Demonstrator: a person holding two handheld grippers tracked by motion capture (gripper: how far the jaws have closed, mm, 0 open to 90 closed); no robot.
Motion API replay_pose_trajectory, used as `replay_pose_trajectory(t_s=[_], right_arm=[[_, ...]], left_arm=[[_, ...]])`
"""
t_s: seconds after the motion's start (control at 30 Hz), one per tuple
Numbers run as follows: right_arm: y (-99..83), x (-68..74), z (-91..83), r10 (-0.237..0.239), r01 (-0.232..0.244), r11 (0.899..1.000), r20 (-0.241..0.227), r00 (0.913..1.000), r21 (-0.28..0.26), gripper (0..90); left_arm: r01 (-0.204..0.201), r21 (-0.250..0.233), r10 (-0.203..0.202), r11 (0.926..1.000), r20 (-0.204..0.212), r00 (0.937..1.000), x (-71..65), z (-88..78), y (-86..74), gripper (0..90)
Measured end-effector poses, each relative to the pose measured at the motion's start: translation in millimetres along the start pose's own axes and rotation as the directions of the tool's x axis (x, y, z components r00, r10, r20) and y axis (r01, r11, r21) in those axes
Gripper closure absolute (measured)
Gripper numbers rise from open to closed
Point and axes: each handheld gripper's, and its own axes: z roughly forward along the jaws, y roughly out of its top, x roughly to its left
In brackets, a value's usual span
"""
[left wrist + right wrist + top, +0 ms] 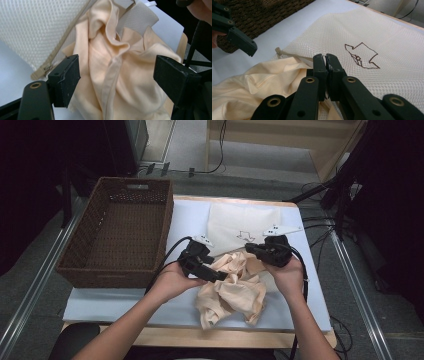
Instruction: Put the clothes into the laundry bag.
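Note:
A crumpled peach cloth (235,290) lies on the white mat, partly over the front edge of a white mesh bag (240,222) with a brown arrow drawing. My left gripper (217,272) hovers at the cloth's left side. In the left gripper view its jaws (117,72) stand wide open, with the cloth (130,82) lying between and below them, untouched. My right gripper (250,248) is at the bag's front edge. In the right gripper view it (326,60) is shut, pinching the bag's (367,37) raised edge just right of the zipper pull (278,50).
A deep brown wicker basket (80,270) stands at the left on the white mat (125,300). The wooden table edge runs along the front. Cables trail from both grippers toward the person. Metal rails flank the table on both sides.

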Motion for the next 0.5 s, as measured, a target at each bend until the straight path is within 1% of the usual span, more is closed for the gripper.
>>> replay_pose_trajectory(t_s=[0.03, 0.07, 0.1, 0.17, 0.2, 0.27, 0.3, 0.33, 0.37, 0.4, 0.43, 0.47, 0.5], right_arm=[[-0.1, 0.1, -0.2, -0.001, 0.001, 1.000, -0.002, 1.0000, 0.000, 88.8], [-0.1, 0.2, -0.2, 0.000, 0.000, 1.000, -0.003, 1.0000, 0.001, 88.8], [0.0, 0.3, -0.2, 0.001, -0.001, 1.000, -0.003, 1.0000, 0.001, 88.8], [0.1, 0.7, -0.2, -0.002, 0.002, 1.000, -0.001, 1.0000, 0.001, 88.8], [0.0, 1.0, -0.5, 0.000, 0.000, 1.000, -0.001, 1.0000, 0.001, 88.8], [-0.1, 1.2, -0.6, -0.003, 0.003, 1.000, -0.002, 1.0000, 0.001, 88.8], [-0.1, 1.2, -0.6, -0.003, 0.003, 1.000, -0.002, 1.0000, 0.001, 88.8], [-0.3, 1.2, -0.7, -0.004, 0.004, 1.000, -0.003, 1.0000, 0.000, 88.8], [-0.3, 1.2, -0.7, -0.004, 0.004, 1.000, -0.003, 1.0000, 0.000, 88.8], [-0.4, 1.3, -0.8, -0.004, 0.004, 1.000, -0.001, 1.0000, 0.001, 88.8], [-0.4, 1.5, -0.6, -0.002, 0.002, 1.000, -0.003, 1.0000, 0.000, 88.8], [-0.4, 1.6, -0.4, -0.003, 0.003, 1.000, -0.004, 1.0000, 0.000, 88.8], [-0.4, 1.7, -0.4, -0.003, 0.003, 1.000, -0.005, 1.0000, -0.001, 88.8]], left_arm=[[0.007, 0.000, -0.007, 1.0000, -0.003, 1.0000, 0.6, -1.3, -6.2, 23.2], [0.010, 0.002, -0.010, 0.9999, -0.006, 0.9999, 0.7, -1.6, -8.9, 23.3], [0.010, 0.002, -0.010, 0.9999, -0.006, 0.9999, 0.7, -1.6, -8.9, 23.5], [0.018, 0.006, -0.018, 0.9998, -0.007, 0.9998, 0.8, -1.1, -13.9, 24.1], [0.018, 0.011, -0.018, 0.9998, -0.011, 0.9998, 0.9, -0.4, -16.4, 24.7], [0.034, 0.020, -0.033, 0.9992, -0.023, 0.9992, 0.4, 3.2, -23.4, 24.6], [0.034, 0.020, -0.033, 0.9992, -0.023, 0.9992, 0.4, 3.2, -23.4, 24.7], [0.044, 0.009, -0.044, 0.9990, -0.023, 0.9988, 1.1, 4.7, -29.2, 24.6], [0.044, 0.009, -0.044, 0.9990, -0.023, 0.9988, 1.1, 4.7, -29.2, 24.6], [0.052, 0.000, -0.052, 0.9987, -0.018, 0.9985, 1.5, 5.5, -32.0, 24.6], [0.051, -0.004, -0.051, 0.9987, -0.021, 0.9984, 3.2, 6.5, -36.9, 24.6], [0.051, -0.004, -0.051, 0.9987, -0.021, 0.9984, 3.2, 6.5, -36.9, 24.6], [0.045, -0.001, -0.045, 0.9990, -0.026, 0.9987, 6.1, 7.1, -41.1, 24.4]])
